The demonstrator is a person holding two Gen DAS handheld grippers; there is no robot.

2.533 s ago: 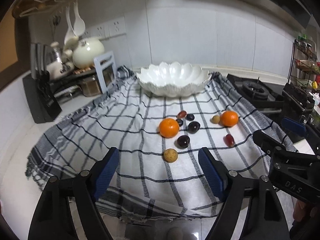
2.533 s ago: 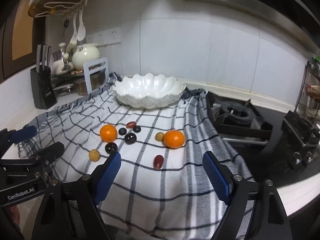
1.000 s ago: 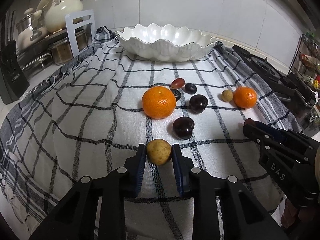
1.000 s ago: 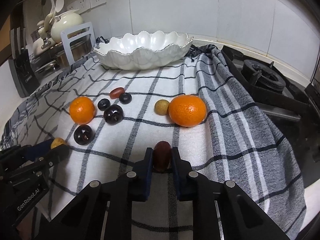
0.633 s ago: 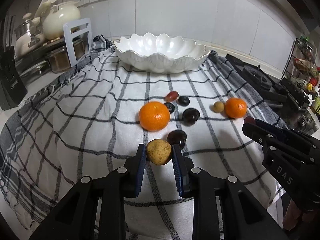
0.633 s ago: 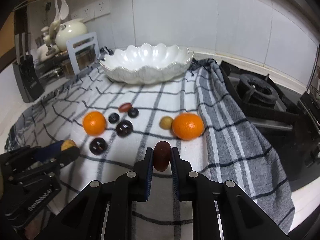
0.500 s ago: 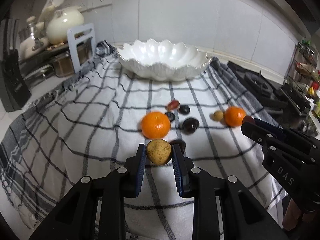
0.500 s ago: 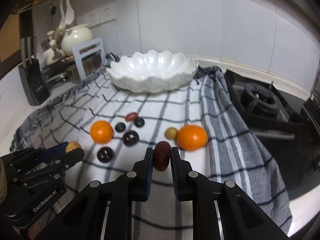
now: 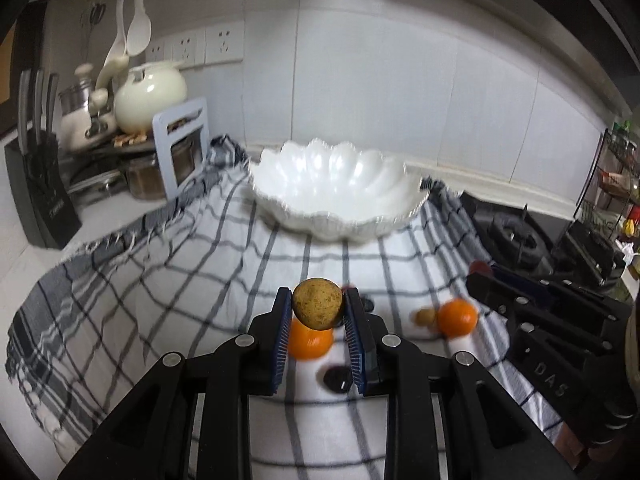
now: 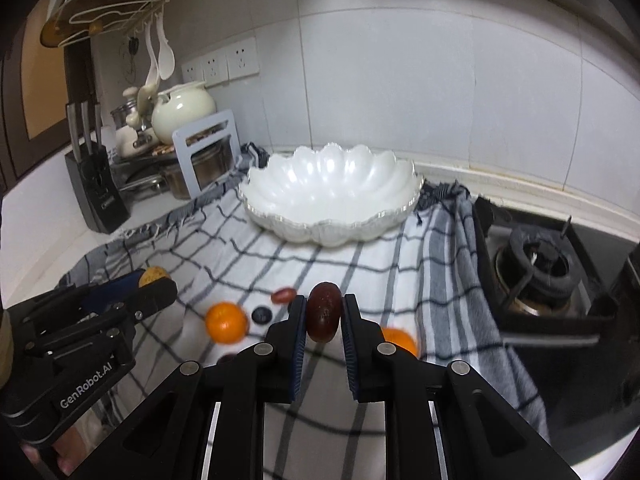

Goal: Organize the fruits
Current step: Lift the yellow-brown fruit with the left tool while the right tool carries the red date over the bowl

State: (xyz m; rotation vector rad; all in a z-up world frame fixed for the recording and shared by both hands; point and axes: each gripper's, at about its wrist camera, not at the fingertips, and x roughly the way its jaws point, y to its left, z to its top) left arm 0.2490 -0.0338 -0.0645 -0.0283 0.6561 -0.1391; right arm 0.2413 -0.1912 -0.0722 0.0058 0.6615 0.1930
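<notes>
I tip both grippers down toward the cloth [image 9: 160,288]. My left gripper [image 9: 317,312] pinches a round brown fruit [image 9: 317,303] between its fingertips. My right gripper [image 10: 324,318] pinches a dark red fruit [image 10: 324,317], standing tall. The white bowl [image 10: 332,196] sits ahead of both.

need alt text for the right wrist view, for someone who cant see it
The right gripper pinches a dark red fruit above a checked cloth, facing an empty white scalloped bowl by a tiled wall. Oranges and small dark fruits lie below; the left gripper at left holds a small tan fruit, a stove burner at right.
</notes>
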